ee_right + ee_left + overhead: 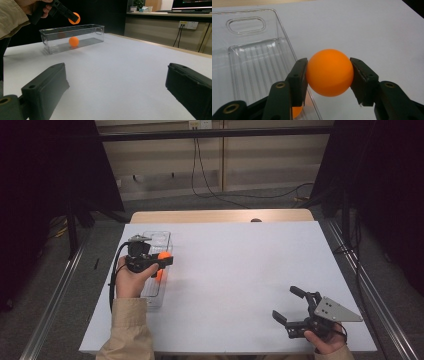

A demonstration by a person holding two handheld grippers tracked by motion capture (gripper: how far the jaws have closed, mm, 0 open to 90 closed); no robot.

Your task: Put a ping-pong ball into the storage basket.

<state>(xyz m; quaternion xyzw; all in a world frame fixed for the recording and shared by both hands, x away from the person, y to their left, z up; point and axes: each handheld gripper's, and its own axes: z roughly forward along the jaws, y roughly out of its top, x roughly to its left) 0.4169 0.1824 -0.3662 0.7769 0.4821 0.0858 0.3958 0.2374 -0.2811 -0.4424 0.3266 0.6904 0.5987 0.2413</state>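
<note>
Fingers (298,77) of left gripper (328,75) pinch orange ball (329,72); right gripper's (117,87) spread.

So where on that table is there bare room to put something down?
Most of the white table is bare: the broad middle between the clear bin and the right gripper, and the far half. Crowded: the left edge, where the left gripper holds an orange ball over the bin.

Tongs (117,87) gape; orange ball (73,41) inside clear bin (98,31).
</note>
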